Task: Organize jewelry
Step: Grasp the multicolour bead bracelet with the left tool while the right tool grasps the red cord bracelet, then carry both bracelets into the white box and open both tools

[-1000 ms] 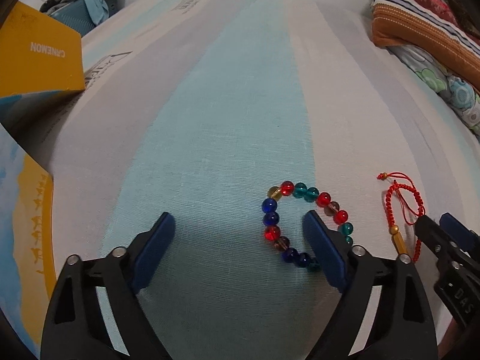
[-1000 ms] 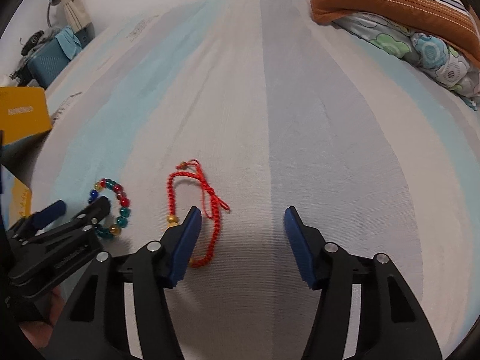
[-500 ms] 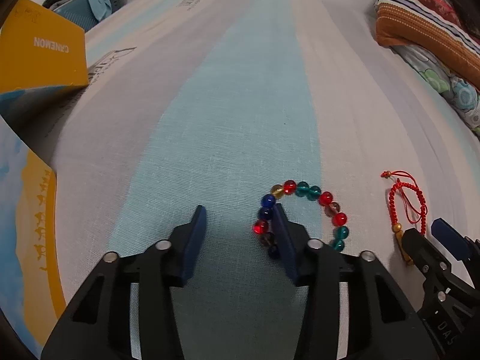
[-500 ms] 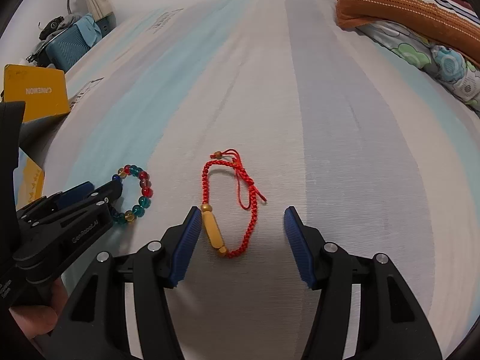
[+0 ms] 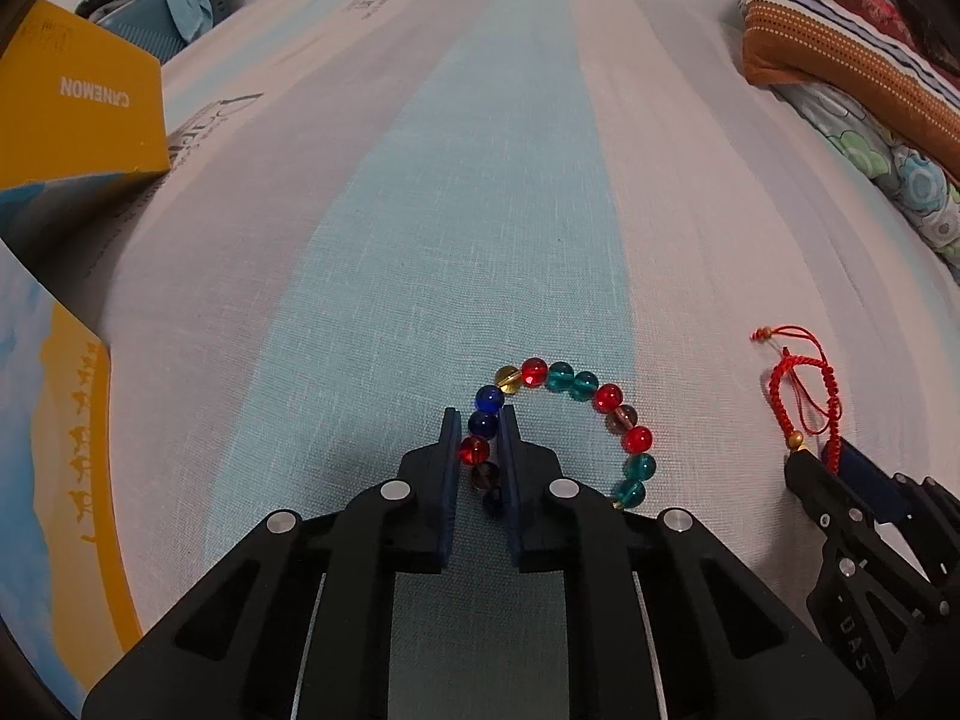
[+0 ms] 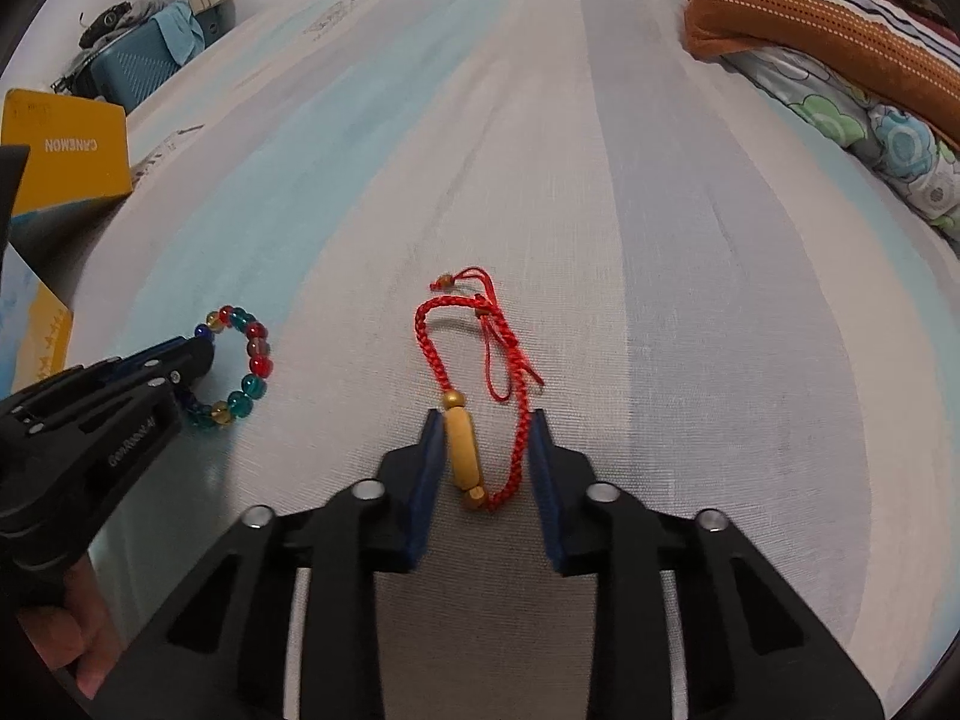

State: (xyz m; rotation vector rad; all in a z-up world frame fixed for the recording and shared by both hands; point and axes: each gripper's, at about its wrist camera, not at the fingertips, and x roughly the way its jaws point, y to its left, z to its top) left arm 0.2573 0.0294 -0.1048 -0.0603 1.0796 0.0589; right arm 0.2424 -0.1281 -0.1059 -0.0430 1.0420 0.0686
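Note:
A bracelet of red, blue, teal and amber glass beads [image 5: 606, 396] lies on the striped bedsheet [image 5: 510, 210]. My left gripper [image 5: 480, 420] is shut on its left side, with a few beads pinched between the pads. A red braided cord bracelet [image 6: 429, 342] with a long wooden bead [image 6: 462, 450] lies to the right. My right gripper [image 6: 483, 420] straddles its near end and its jaws are closing; the pads just reach the wooden bead and the cord, and the loop is not squeezed. The left gripper [image 6: 198, 351] also shows beside the beaded bracelet [image 6: 258, 366].
A yellow box [image 5: 72, 114] stands at the far left, with a blue and yellow printed box [image 5: 60, 450] nearer. Folded patterned blankets [image 5: 840, 60] are piled at the right. A blue suitcase [image 6: 132, 66] sits beyond the bed's far left corner. A hand [image 6: 78, 630] holds the left gripper.
My left gripper's jaws came together from wide apart onto the beaded bracelet's left side. My right gripper slid over the red cord bracelet and its jaws narrowed around its near end.

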